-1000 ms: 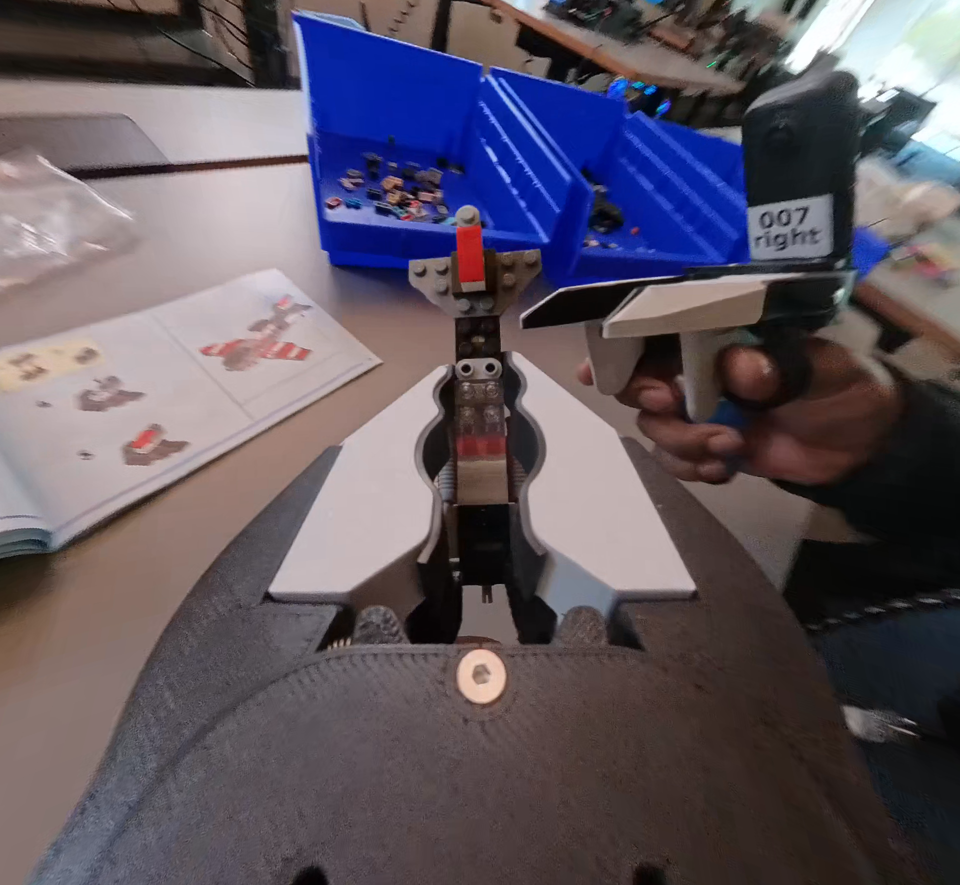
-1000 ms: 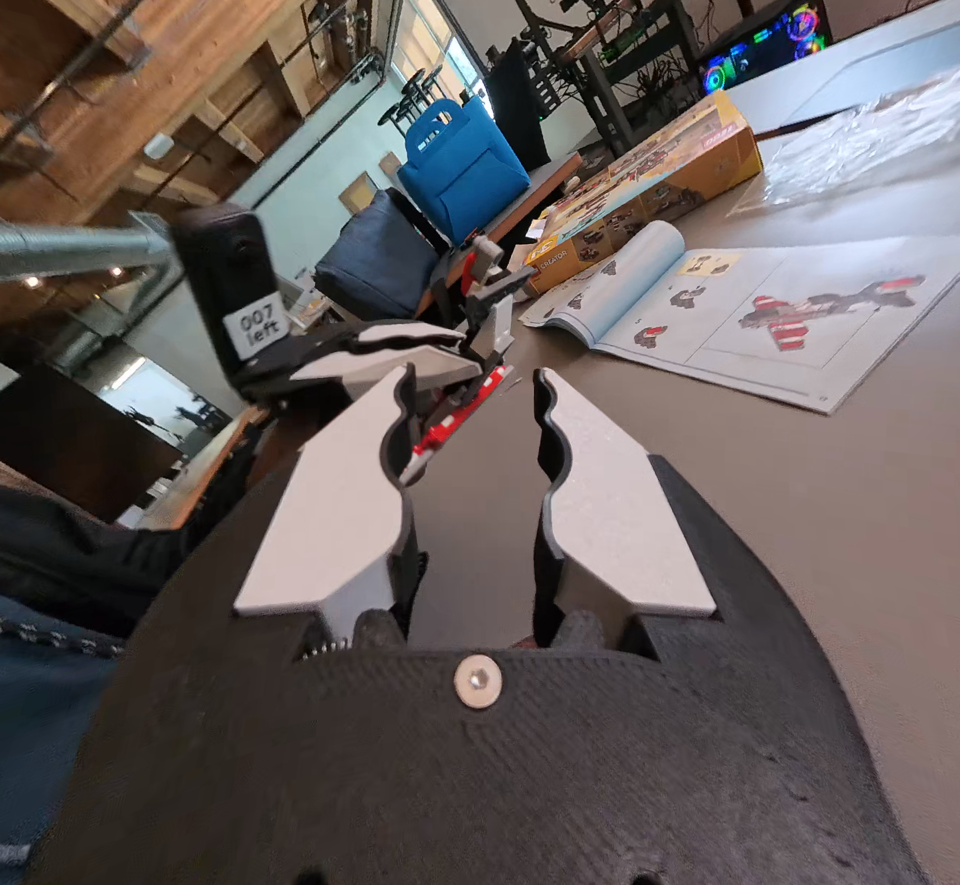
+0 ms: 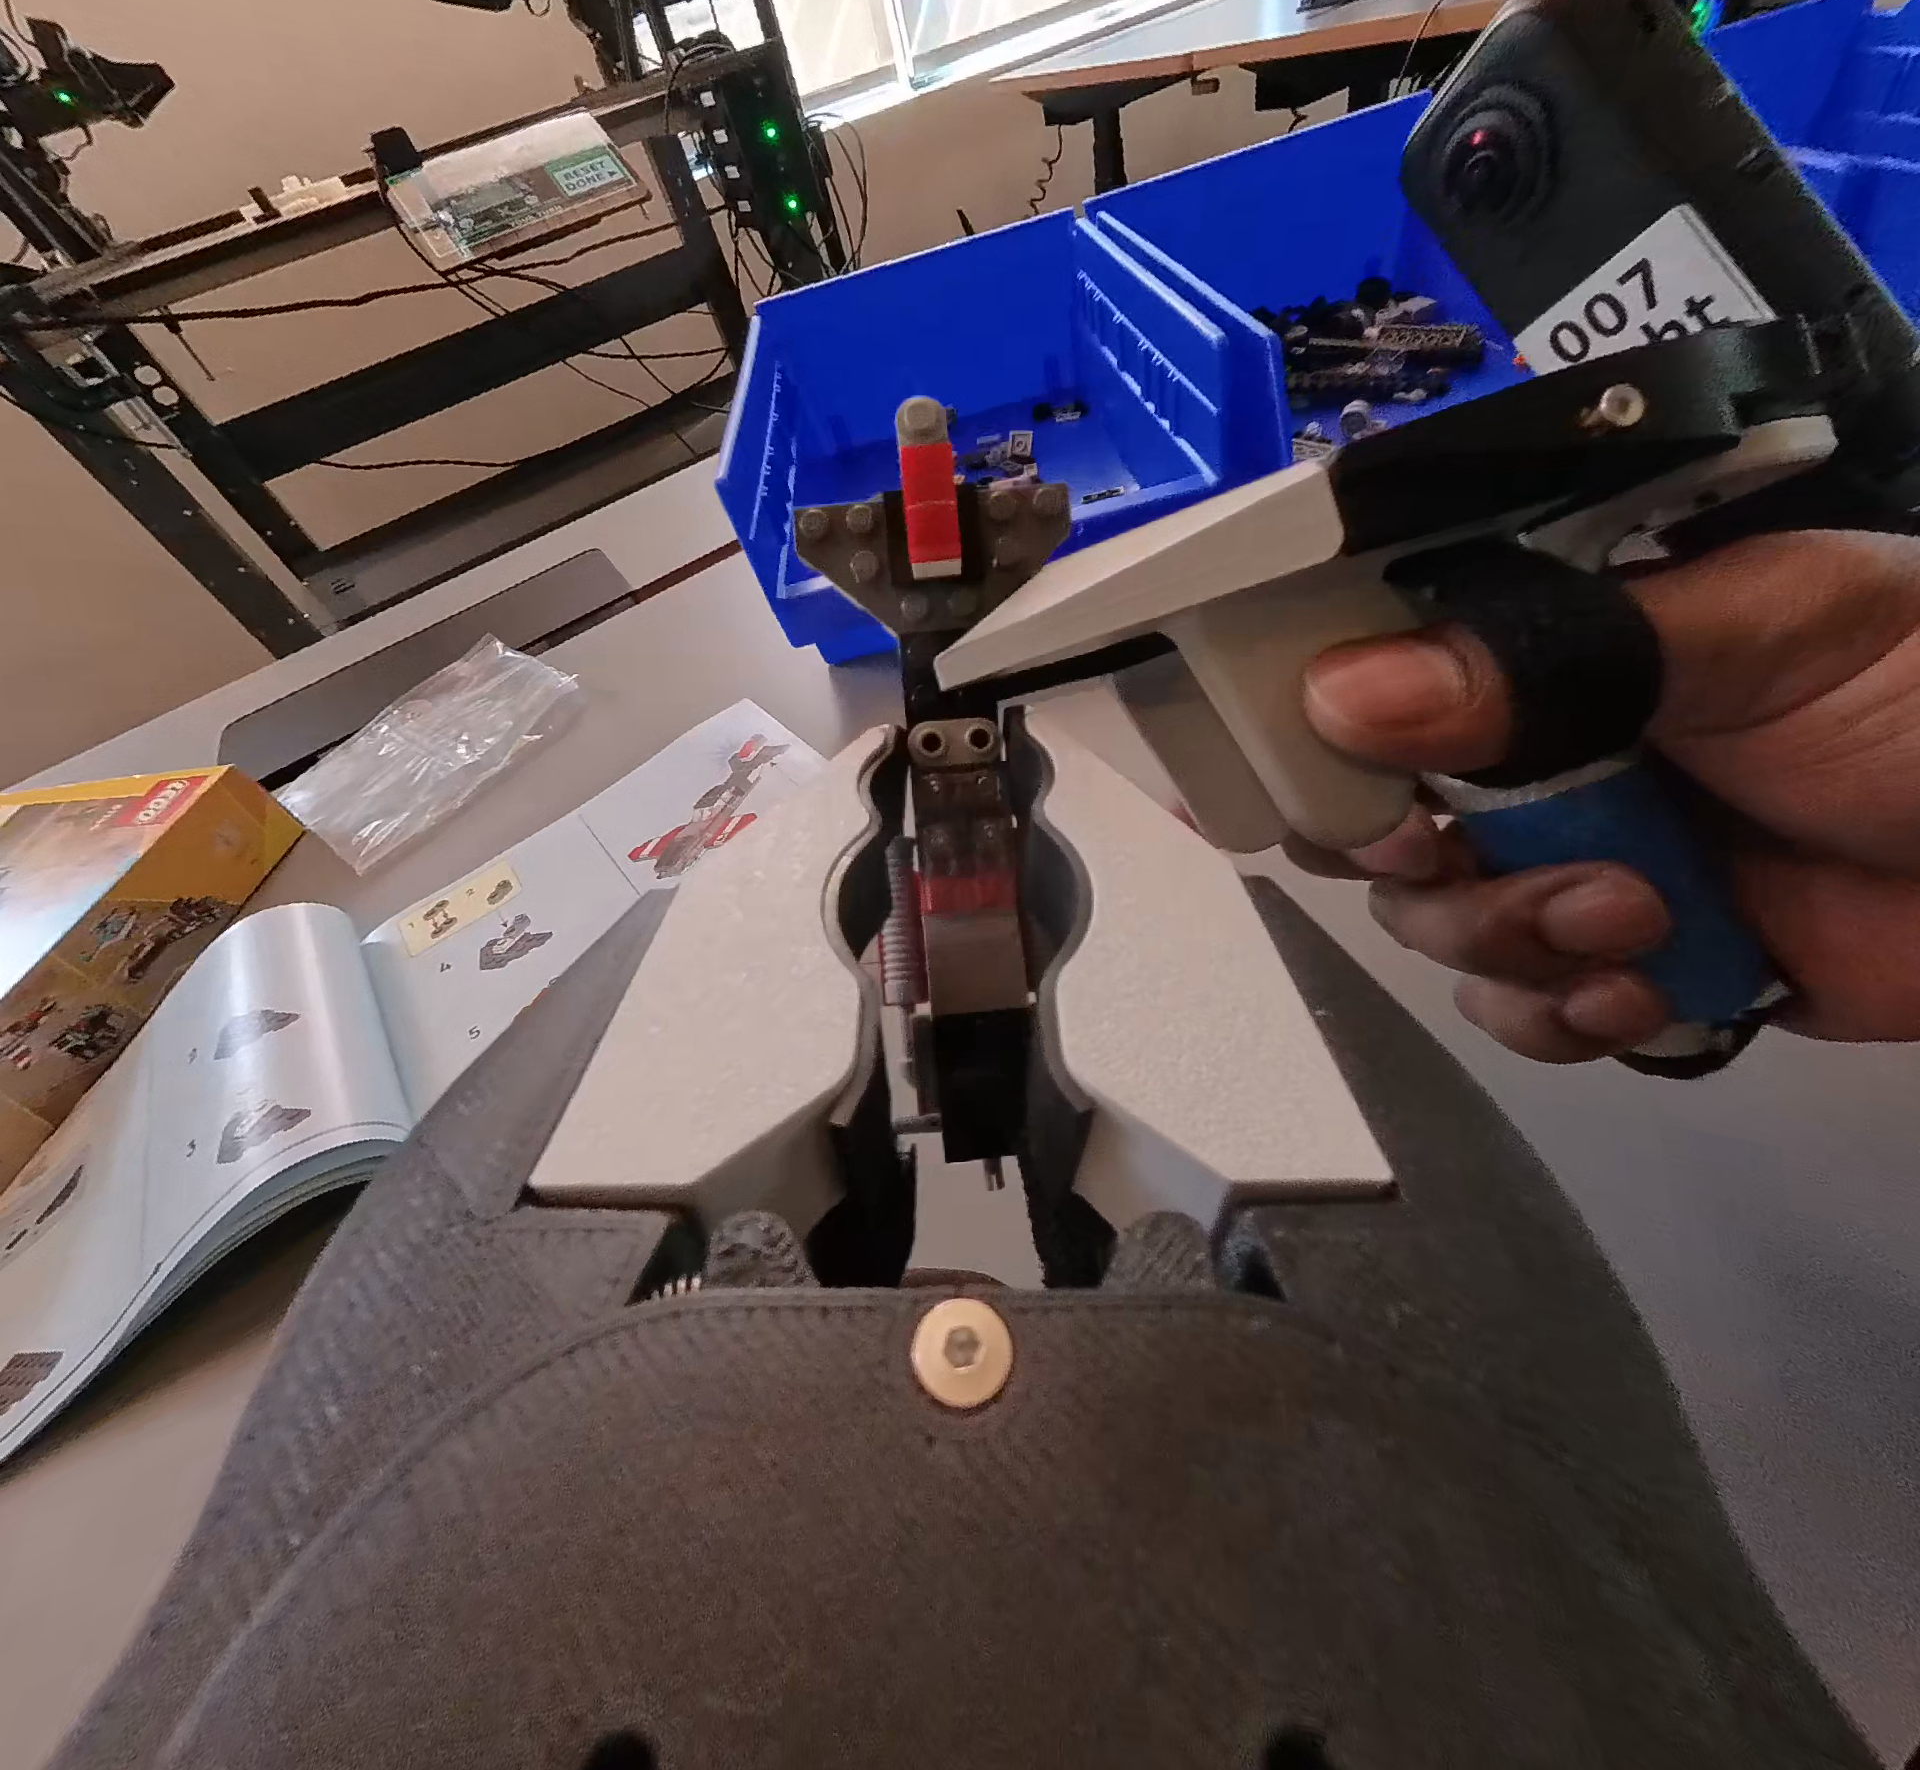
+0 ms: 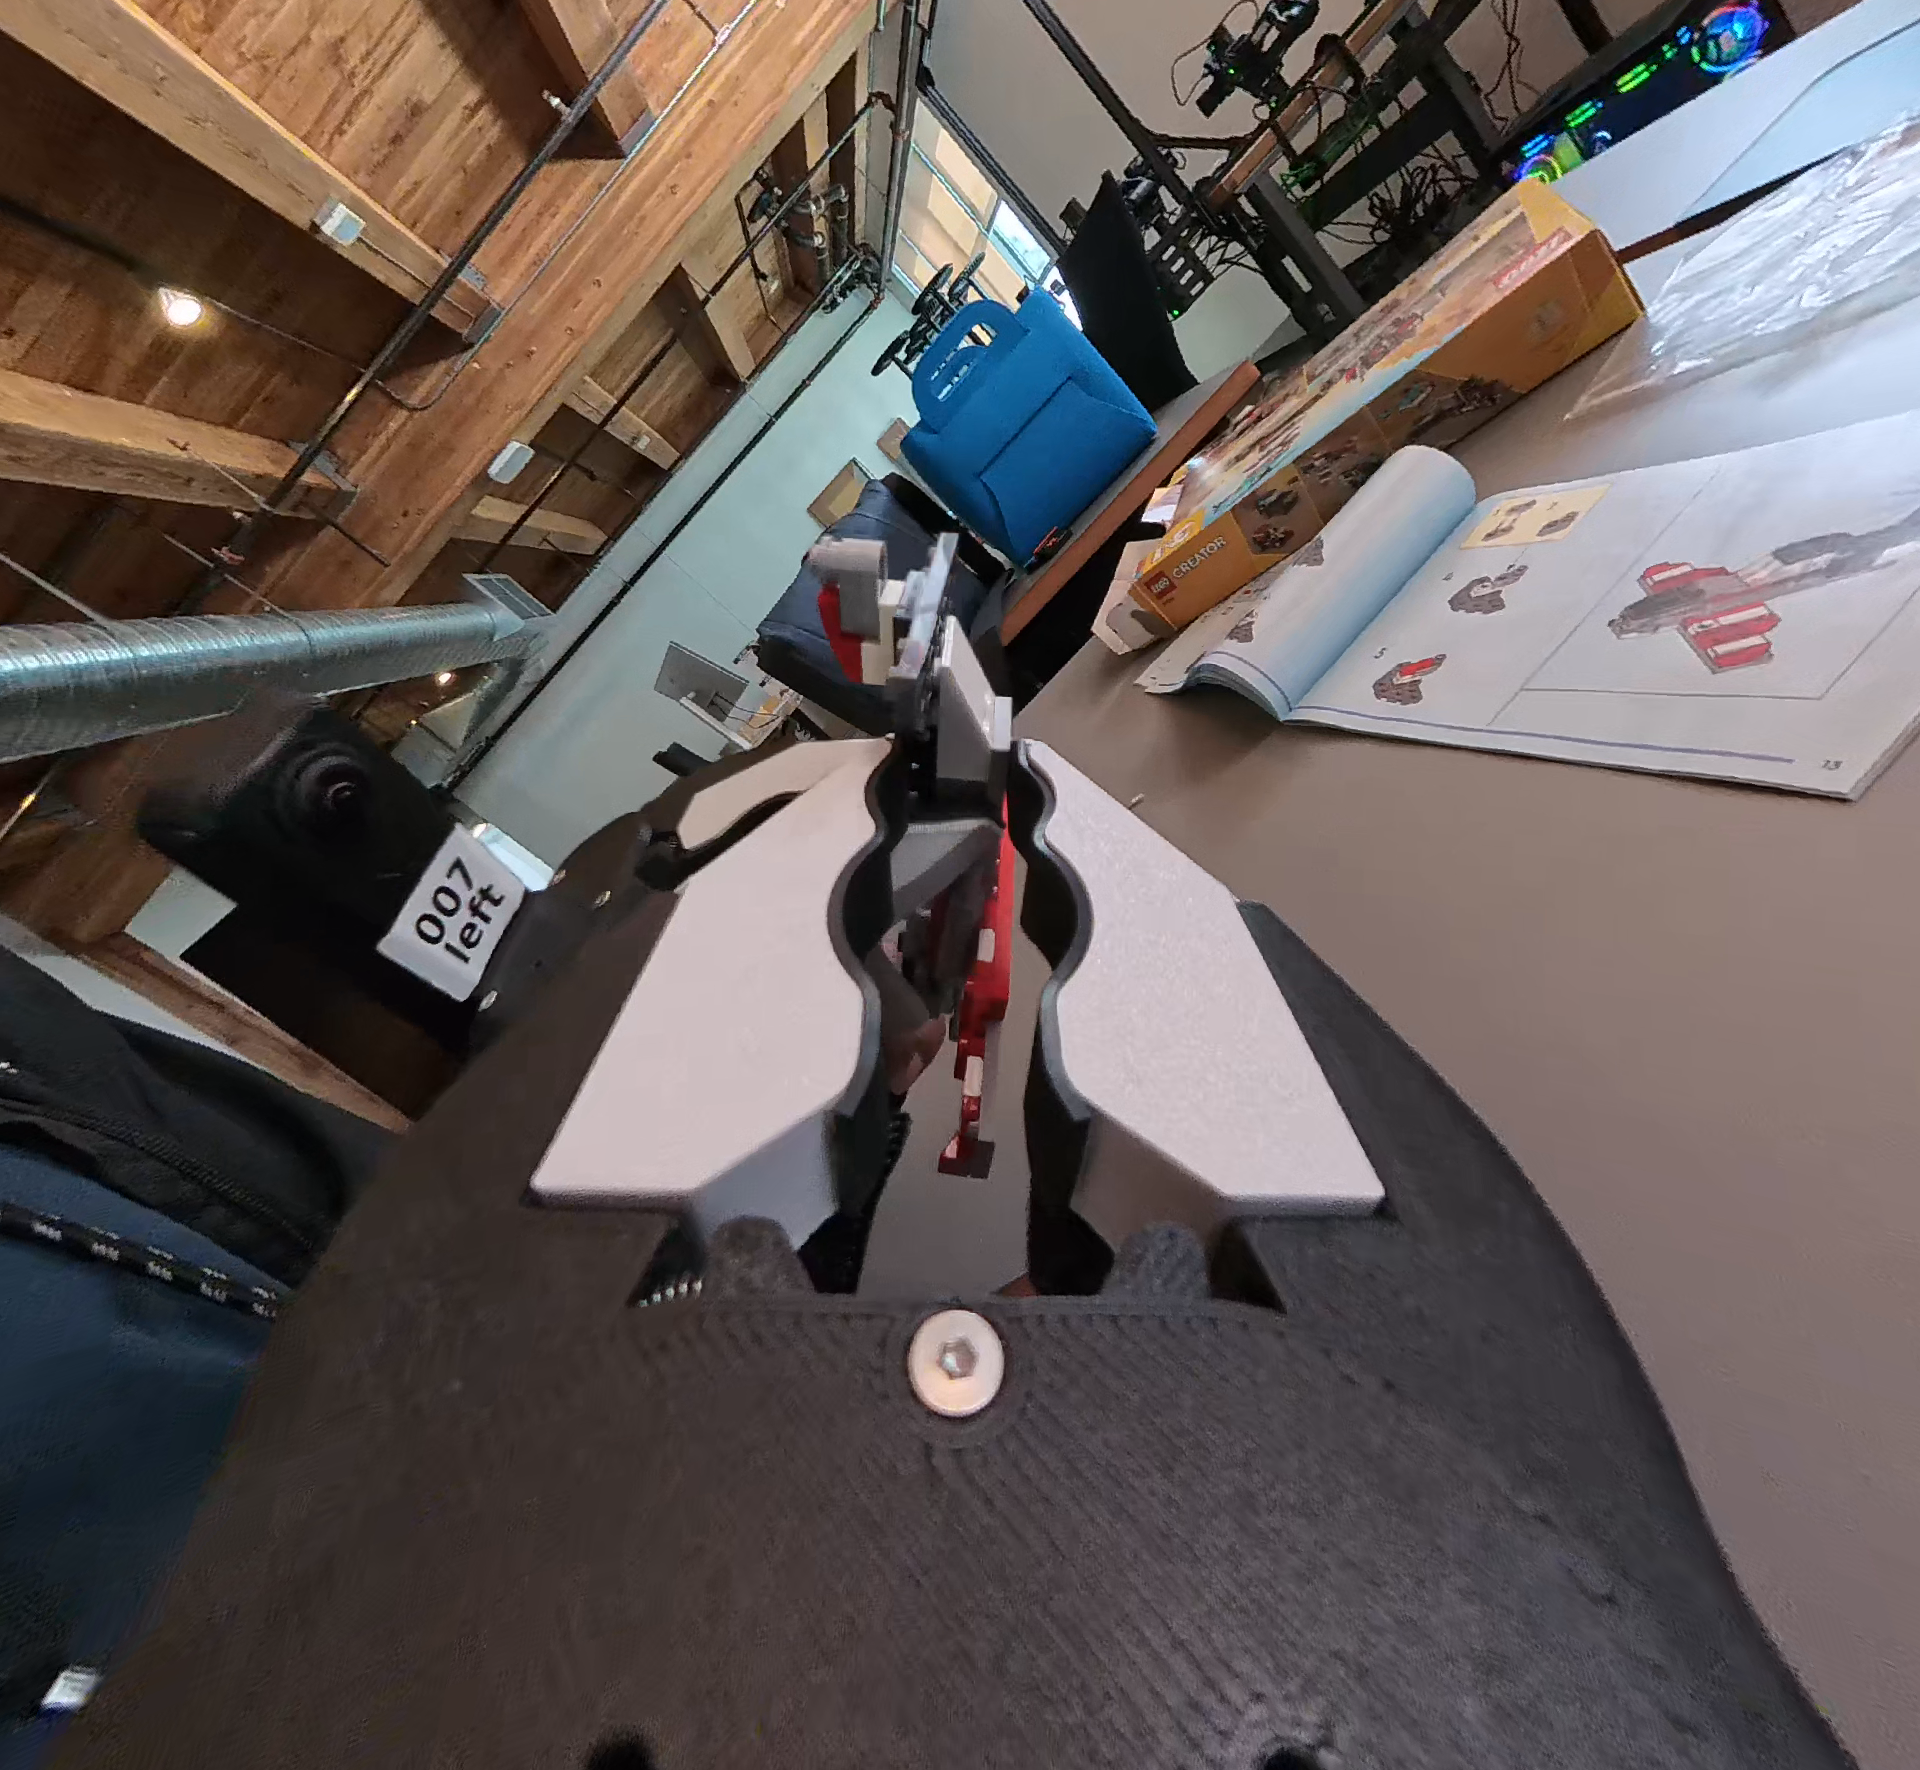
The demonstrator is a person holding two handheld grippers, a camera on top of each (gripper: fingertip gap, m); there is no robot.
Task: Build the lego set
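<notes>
Left wrist view: the left gripper (image 3: 956, 754) has its jaws pinching a partly built grey, black and red lego plane model (image 3: 940, 577), held above the grey tabletop (image 3: 1558, 1253) before blue plastic bins (image 3: 1039, 370). The right gripper (image 3: 971, 671) reaches its tail.

Right wrist view: the right gripper's (image 4: 940, 764) jaws pinch the model (image 4: 935, 681) too, near an open instruction booklet (image 4: 1558, 640).

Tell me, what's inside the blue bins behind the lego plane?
The blue bins hold small loose lego pieces, mostly dark and grey. The right gripper and the lego plane cover part of them, so some pieces stay hidden.
</notes>
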